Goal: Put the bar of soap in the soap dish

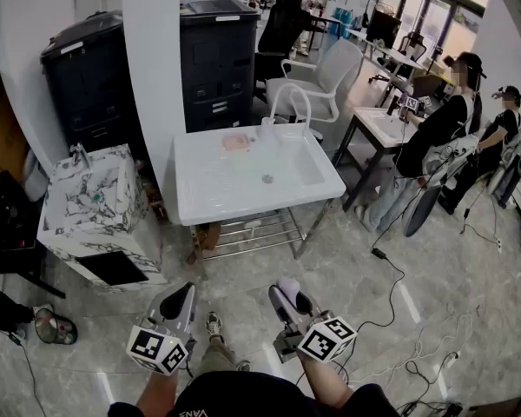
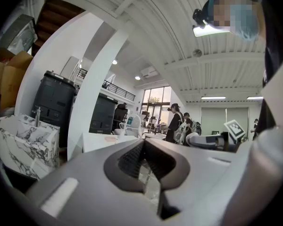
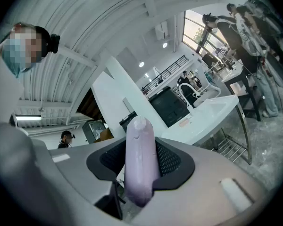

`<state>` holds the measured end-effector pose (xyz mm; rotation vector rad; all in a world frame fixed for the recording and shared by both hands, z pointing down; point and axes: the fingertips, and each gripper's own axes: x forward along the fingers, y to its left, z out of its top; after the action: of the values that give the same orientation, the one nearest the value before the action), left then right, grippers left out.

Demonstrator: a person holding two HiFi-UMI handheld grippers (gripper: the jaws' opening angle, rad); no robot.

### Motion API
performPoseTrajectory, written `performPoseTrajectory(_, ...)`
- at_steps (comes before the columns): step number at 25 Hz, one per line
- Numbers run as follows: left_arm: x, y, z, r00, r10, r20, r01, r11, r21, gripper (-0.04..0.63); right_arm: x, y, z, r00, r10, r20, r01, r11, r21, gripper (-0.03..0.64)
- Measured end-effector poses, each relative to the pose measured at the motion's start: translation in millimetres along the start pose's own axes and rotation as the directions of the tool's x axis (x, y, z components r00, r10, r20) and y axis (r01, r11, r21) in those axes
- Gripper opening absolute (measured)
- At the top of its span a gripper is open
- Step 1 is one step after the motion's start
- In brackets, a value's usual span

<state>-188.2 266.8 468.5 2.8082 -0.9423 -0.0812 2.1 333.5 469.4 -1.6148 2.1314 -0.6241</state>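
In the right gripper view, a pale lilac bar of soap (image 3: 140,159) stands on edge between the dark pads of my right gripper (image 3: 140,150), which is shut on it. The head view shows the same soap (image 1: 288,288) poking from the right gripper (image 1: 286,295) low in the picture, above the floor. My left gripper (image 1: 179,301) is beside it, its jaws together with nothing in them (image 2: 143,144). Well ahead stands a white sink table (image 1: 200,194). On its back edge lies a small pinkish soap dish (image 1: 237,142), also visible as the dish (image 3: 185,122) and faintly (image 2: 111,138).
A marble-patterned basin cabinet (image 1: 95,207) stands left of the table, with black cabinets (image 1: 95,85) and a white pillar (image 1: 152,59) behind. A wire shelf (image 1: 252,231) sits under the table. A white chair (image 1: 323,78), people (image 1: 434,133) and floor cables (image 1: 391,298) are to the right.
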Motion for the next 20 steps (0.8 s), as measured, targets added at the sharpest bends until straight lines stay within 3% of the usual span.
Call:
performPoseTrajectory(10, 19, -4, 0, 1.000, -0.019, -0.013, 0.019, 1.000, -0.008, 0.040, 4, -7, 7, 1.000, -0.009, -0.004, 0.009, 1.000, 0.016, 0.156)
performPoseTrajectory(20, 66, 21, 3, 0.998, -0.045, -0.037, 0.045, 0.999, -0.022, 0.040, 42, -30, 23, 1.000, -0.008, 0.021, 0.006, 0.994, 0.105, 0.156)
